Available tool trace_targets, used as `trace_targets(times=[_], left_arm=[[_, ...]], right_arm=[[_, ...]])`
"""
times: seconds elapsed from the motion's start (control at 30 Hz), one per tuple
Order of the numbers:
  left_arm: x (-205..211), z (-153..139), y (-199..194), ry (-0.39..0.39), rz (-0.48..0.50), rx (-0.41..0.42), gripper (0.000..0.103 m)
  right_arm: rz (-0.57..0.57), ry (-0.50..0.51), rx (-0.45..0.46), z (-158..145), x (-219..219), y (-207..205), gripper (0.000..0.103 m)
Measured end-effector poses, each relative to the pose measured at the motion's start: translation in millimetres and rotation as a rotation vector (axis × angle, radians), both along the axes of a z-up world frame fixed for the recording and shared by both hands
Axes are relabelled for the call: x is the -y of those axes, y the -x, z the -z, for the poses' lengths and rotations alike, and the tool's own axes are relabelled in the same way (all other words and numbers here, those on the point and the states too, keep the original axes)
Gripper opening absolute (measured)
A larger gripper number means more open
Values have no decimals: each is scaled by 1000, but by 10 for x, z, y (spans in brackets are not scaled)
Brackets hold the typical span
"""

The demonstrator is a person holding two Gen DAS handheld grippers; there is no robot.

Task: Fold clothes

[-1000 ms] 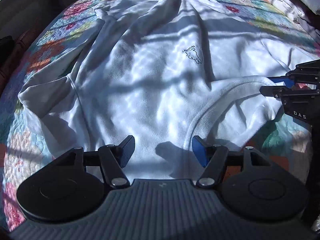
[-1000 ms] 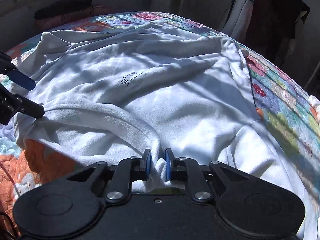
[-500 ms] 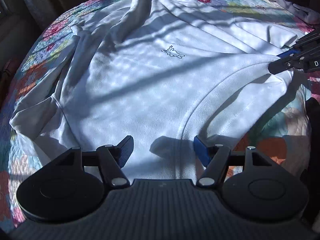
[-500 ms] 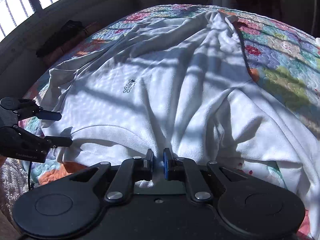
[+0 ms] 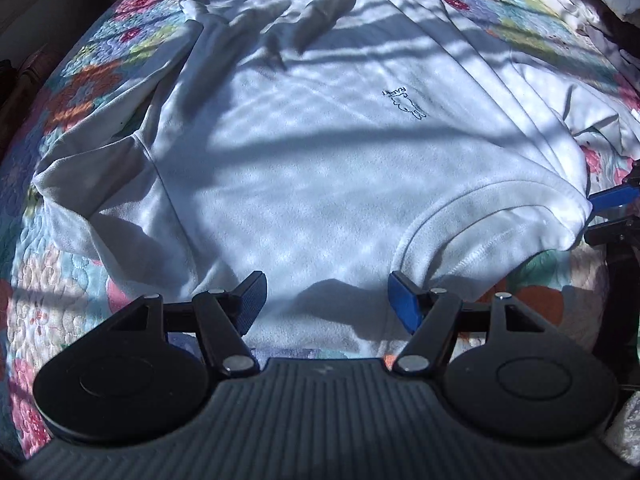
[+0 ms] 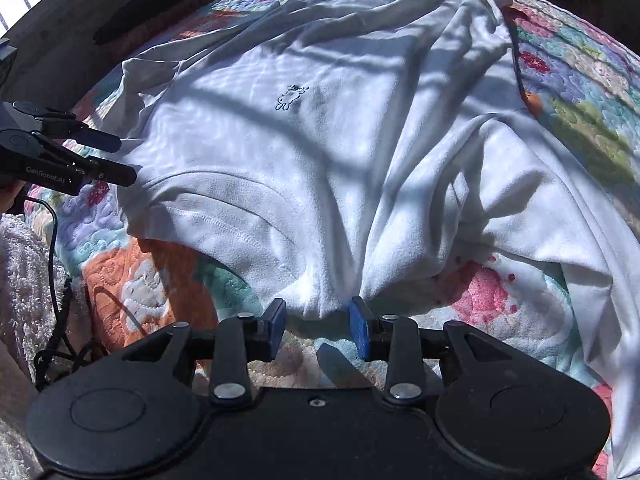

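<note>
The white sweatshirt is lying spread, unfolded, across the frame's middle on the quilt, the right gripper having just been opening off its shoulder, the left gripper gaping empty, so every fold is still waiting.

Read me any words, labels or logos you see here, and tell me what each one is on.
"CenRobot.AI": on the left gripper, seen in the right wrist view; the first letters are hard to make out.
"RABBIT": small lettering by the rabbit drawing on the white shirt; small and only partly legible.
Nothing else readable.
</note>
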State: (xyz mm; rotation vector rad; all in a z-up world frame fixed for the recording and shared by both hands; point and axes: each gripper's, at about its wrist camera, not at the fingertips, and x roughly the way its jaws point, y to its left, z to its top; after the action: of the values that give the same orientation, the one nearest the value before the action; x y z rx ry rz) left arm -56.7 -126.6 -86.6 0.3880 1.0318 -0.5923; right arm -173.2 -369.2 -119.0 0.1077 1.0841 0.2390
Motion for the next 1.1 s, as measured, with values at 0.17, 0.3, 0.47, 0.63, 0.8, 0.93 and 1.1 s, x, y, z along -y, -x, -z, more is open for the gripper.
trace_targets(times=[0.17, 0.3, 0.47, 0.63, 0.8, 0.93, 1.1], left_arm=[[232, 185, 49, -42, 156, 117, 73], [227, 245, 58, 29, 189, 6, 73], [253, 398, 164, -17, 215, -19, 91], [214, 383, 153, -51, 162, -86, 15], [99, 159, 348, -105, 180, -51, 11], [159, 377, 310, -153, 159, -99, 10], [207, 420, 318, -193, 165, -88, 11]], right_arm=[[218, -210, 37, 12, 408, 98, 66], [442, -524, -10, 419, 581, 7, 69], [494, -563, -16, 593, 459, -59, 76], [395, -519, 49, 458, 359, -79, 11], [244, -474, 139, -178, 404, 164, 10], [256, -316, 26, 225, 295, 91, 9], [273, -250, 38, 433, 162, 193, 10]])
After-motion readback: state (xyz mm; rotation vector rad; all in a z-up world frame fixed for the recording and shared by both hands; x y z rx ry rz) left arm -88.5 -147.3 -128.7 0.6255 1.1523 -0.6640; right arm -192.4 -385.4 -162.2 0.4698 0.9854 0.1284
